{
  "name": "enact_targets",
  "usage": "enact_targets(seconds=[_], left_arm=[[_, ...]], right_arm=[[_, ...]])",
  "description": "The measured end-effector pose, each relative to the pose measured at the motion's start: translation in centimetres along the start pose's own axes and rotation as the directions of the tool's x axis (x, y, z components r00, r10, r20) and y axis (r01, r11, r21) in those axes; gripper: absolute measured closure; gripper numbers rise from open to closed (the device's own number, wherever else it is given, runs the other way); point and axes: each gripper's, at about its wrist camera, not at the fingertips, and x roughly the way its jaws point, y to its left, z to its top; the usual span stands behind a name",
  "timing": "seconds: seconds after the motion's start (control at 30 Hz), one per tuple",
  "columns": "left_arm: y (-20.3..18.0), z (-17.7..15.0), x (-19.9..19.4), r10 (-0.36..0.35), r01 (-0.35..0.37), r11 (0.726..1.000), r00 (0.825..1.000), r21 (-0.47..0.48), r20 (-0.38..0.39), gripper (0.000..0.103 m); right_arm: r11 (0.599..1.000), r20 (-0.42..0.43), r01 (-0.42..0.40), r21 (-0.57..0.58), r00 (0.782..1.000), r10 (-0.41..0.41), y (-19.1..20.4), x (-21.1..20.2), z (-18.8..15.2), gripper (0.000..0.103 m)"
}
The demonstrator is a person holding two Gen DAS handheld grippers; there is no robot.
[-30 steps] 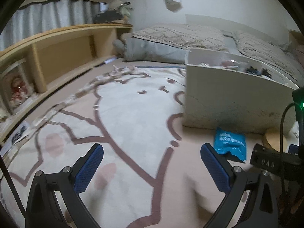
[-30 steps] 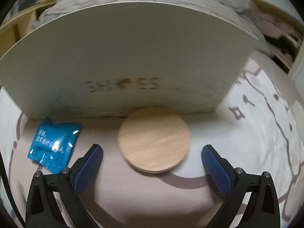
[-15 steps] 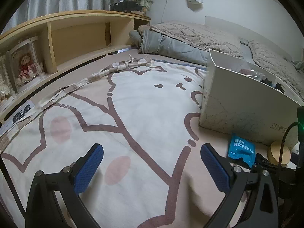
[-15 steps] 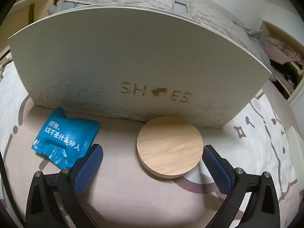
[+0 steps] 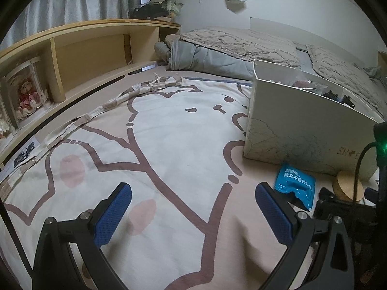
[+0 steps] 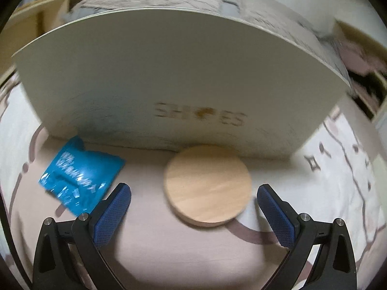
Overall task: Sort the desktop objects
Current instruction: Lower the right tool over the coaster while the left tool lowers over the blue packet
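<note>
Drifted slightly right since a moment earlier, with the wooden disc [image 6: 207,185] now nearer centre between the right tongs [image 6: 193,207], spread apart and empty. Lay flat on the bedspread [image 6: 169,249] against the white box [image 6: 169,77], blue packet [image 6: 81,176] left of it. Left tongs [image 5: 193,211] likewise apart, hovering low over the bedspread, pulled back a little

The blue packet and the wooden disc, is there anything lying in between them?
Nothing: in the right wrist view only bare sheet separates the blue packet from the wooden disc. The open right gripper's left fingertip pokes in just below.
</note>
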Motion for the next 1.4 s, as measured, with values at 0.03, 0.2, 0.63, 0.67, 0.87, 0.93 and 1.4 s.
enact_targets(seconds=[0.03, 0.2, 0.63, 0.67, 0.87, 0.93, 1.4], left_arm=[[-0.1, 0.0, 0.0, -0.003, 0.003, 1.000, 1.000, 0.006, 0.001, 0.000], [-1.5, 0.2, -0.2, -0.043, 0.043, 0.997, 0.999, 0.061, 0.001, 0.000], [-6.6, 1.8, 0.1, -0.236, 0.244, 0.944, 0.970, 0.220, -0.060, 0.000], [-6.9, 1.9, 0.2, -0.246, 0.256, 0.941, 0.967, 0.220, -0.069, 0.000], [-8.1, 2.0, 1.8, -0.278, 0.302, 0.928, 0.951, 0.217, -0.135, 0.000], [-8.4, 1.7, 2.4, -0.299, 0.332, 0.918, 0.939, 0.217, -0.169, 0.000], [-10.8, 1.8, 5.2, -0.267, 0.340, 0.900, 0.924, 0.272, -0.273, 0.000]], right_arm=[[0.999, -0.012, -0.004, 0.034, 1.000, 0.004, -0.5, 0.1, -0.1, 0.000], [0.982, -0.045, 0.003, 0.188, 0.999, 0.005, -3.0, 0.3, -0.9, 0.000], [0.959, -0.068, 0.049, 0.280, 0.997, -0.031, -2.5, -1.4, -2.3, 0.000], [0.960, -0.070, 0.051, 0.277, 0.997, -0.033, -3.1, -1.8, -2.7, 0.000], [0.969, -0.078, 0.016, 0.246, 0.997, 0.003, -8.6, 0.9, 1.3, 0.000], [0.980, -0.072, 0.015, 0.196, 0.997, -0.001, -8.8, 1.0, 1.5, 0.000], [0.984, -0.067, -0.031, 0.178, 0.997, 0.043, -11.8, 3.4, 2.9, 0.000]])
